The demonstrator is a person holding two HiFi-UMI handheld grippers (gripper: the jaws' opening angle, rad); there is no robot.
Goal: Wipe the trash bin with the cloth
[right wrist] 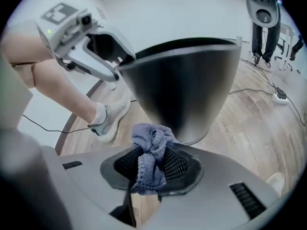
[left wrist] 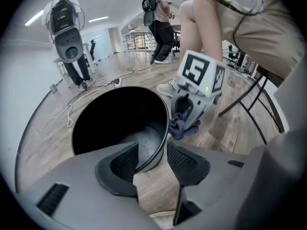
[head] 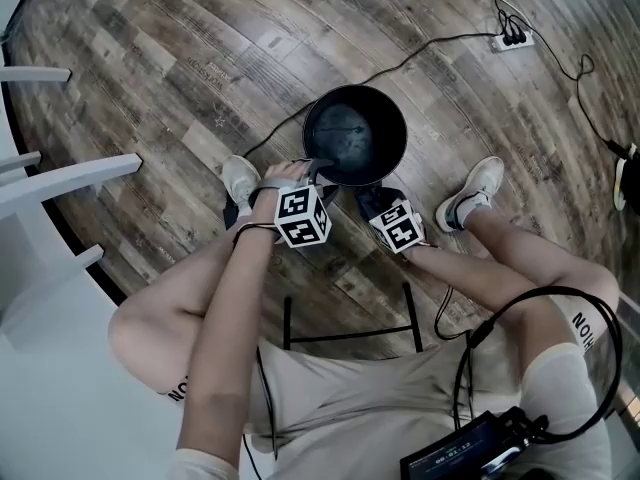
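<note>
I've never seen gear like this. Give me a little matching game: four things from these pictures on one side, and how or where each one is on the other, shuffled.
Things:
1. trash bin
2. cloth
3. left tool
4. power strip

States:
A. white, with plugs in it
B. jaws apart, the bin's rim between them
C. black, upright on the wood floor
D. bunched up, clamped in the right tool

Pairs: 1-C, 2-D, 3-B, 4-A.
</note>
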